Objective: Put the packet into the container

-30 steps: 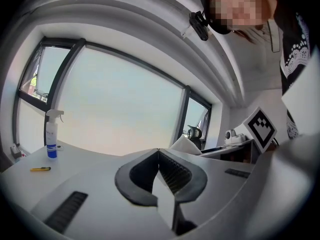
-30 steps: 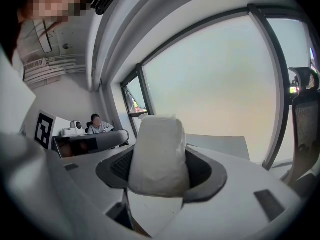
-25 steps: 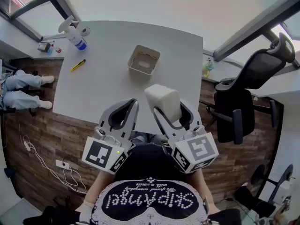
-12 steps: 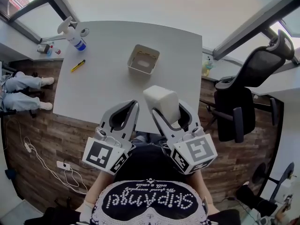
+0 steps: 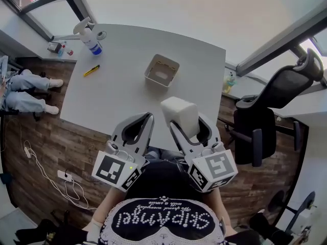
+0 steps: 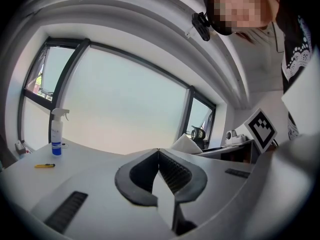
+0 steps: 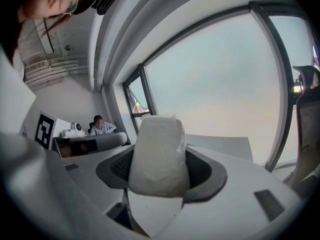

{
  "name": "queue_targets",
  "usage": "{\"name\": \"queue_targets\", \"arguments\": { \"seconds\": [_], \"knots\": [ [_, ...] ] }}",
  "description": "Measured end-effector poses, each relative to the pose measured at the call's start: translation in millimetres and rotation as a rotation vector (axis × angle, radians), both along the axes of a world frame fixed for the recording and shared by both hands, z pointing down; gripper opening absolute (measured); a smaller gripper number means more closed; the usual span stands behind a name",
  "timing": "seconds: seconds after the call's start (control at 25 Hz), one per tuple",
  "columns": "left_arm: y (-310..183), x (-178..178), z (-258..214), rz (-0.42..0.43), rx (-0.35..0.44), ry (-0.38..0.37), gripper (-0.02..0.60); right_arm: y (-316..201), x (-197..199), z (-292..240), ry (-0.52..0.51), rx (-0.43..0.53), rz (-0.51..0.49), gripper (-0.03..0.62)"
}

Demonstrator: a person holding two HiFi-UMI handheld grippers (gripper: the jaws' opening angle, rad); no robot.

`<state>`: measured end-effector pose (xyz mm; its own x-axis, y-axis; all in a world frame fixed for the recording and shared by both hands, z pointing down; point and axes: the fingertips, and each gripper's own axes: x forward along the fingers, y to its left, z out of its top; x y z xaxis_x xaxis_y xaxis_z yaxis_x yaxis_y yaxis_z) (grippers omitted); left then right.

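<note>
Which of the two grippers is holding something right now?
The right gripper: its fingers are clamped on the white packet. The left gripper has its fingers shut together with nothing between them.

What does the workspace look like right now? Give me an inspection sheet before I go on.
Surface: white table, mostly bare.
Job's things: white packet held above the table's near edge; open-topped container standing on the table further ahead, packet not yet in it.
Clutter: spray bottle at the far left corner; yellow pen lying near it.
Grippers: left gripper with jaws together, holding nothing; right gripper clamped on the packet.
Cables: white cable loose on the wooden floor at left.
Surroundings: black office chair at right; a seated person's legs at left; windows beyond the table.
</note>
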<state>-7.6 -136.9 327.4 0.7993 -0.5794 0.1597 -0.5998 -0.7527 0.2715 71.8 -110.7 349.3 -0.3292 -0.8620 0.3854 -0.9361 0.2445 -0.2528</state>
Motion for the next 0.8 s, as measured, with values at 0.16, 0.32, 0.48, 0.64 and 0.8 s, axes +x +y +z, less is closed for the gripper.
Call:
{"name": "queue_targets", "arguments": {
  "seconds": [0.16, 0.32, 0.48, 0.64, 0.8],
  "knots": [
    [-2.2, 2.2, 1.3, -0.009, -0.010, 0.000, 0.008, -2.0, 4.1, 1.6, -0.004, -0.012, 0.002, 0.278],
    [-5.5, 3.9, 3.7, -0.016, -0.017, -0.003, 0.008, -4.5, 6.8, 5.4, -0.003, -0.014, -0.012, 0.278],
    [-8.1, 9.7, 7.1, -0.009, -0.031, -0.005, 0.008, -6.2, 12.8, 7.6, -0.009, -0.034, 0.007, 0.278],
    [-10.2, 18.0, 5.4, 0.016, -0.032, 0.005, 0.008, -12.2, 17.5, 5.8, -0.011, -0.021, 0.010, 0.277],
    [-18.8, 15.1, 4.4, 0.005, -0.026, 0.013, 0.008, -22.4, 21.0, 3.7, -0.004, -0.005, 0.014, 0.278]
  ]
}}
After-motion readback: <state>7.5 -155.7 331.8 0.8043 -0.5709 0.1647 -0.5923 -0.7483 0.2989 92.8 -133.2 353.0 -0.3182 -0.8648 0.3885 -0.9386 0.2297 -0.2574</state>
